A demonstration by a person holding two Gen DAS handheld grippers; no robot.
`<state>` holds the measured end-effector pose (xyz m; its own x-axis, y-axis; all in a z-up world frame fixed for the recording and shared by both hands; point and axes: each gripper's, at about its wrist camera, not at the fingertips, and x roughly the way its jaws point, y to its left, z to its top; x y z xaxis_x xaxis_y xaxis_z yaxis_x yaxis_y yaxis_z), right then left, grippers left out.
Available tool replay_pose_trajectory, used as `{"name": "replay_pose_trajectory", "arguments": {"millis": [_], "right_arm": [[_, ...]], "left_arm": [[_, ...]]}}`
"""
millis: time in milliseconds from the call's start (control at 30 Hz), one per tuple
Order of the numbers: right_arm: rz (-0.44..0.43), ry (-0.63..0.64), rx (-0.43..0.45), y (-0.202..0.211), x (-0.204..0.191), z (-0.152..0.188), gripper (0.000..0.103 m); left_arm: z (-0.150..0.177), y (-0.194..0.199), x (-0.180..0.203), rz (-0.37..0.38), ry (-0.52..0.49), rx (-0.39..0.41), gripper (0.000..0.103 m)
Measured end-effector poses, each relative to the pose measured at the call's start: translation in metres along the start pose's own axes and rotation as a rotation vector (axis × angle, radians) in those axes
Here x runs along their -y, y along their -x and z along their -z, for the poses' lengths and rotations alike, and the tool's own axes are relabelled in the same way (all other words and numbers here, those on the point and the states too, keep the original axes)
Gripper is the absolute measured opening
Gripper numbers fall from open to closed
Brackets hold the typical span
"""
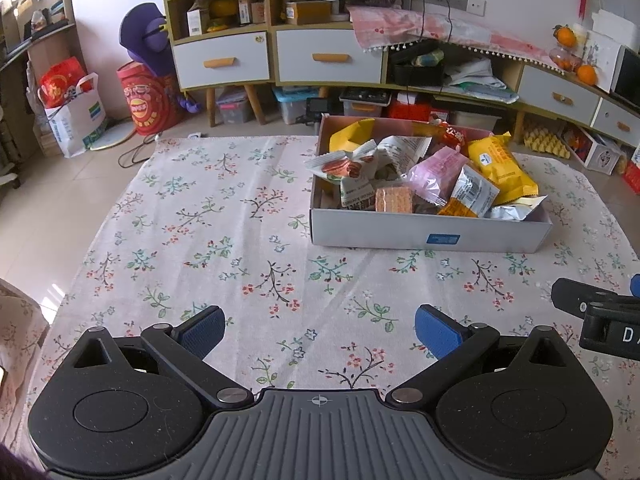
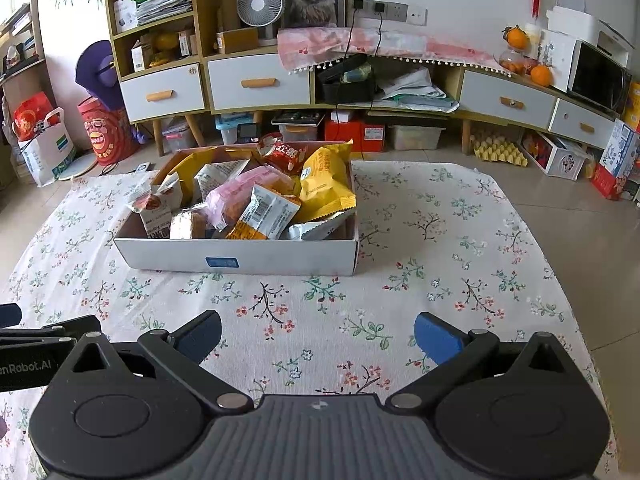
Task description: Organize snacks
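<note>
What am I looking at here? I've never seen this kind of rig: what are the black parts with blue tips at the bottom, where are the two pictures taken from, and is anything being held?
There is no robot arm. A person holds a two-finger gripper in each hand, and a fisheye camera on each looks forward along its fingers. One picture is from the left gripper, the other from the right gripper. The blue tips are the finger pads. Both grippers are open and empty, above a flowered tablecloth. On the cloth stands an open cardboard box piled with wrapped snacks, such as a yellow packet and a pink packet. Each camera also catches the other gripper at its edge. Behind are cabinets and household clutter.
</note>
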<state>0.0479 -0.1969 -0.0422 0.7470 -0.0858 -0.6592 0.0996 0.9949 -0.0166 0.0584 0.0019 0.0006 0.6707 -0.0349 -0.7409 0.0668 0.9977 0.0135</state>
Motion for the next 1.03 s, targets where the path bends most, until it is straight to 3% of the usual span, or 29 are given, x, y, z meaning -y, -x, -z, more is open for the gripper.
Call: {"name": "replay_pose_trajectory", "arguments": {"millis": [1033], "right_arm": [[-0.005, -0.014, 0.016, 0.004, -0.001, -0.003, 0.088]], "left_arm": [[0.004, -0.010, 0.006, 0.015, -0.012, -0.048, 0.102]]}}
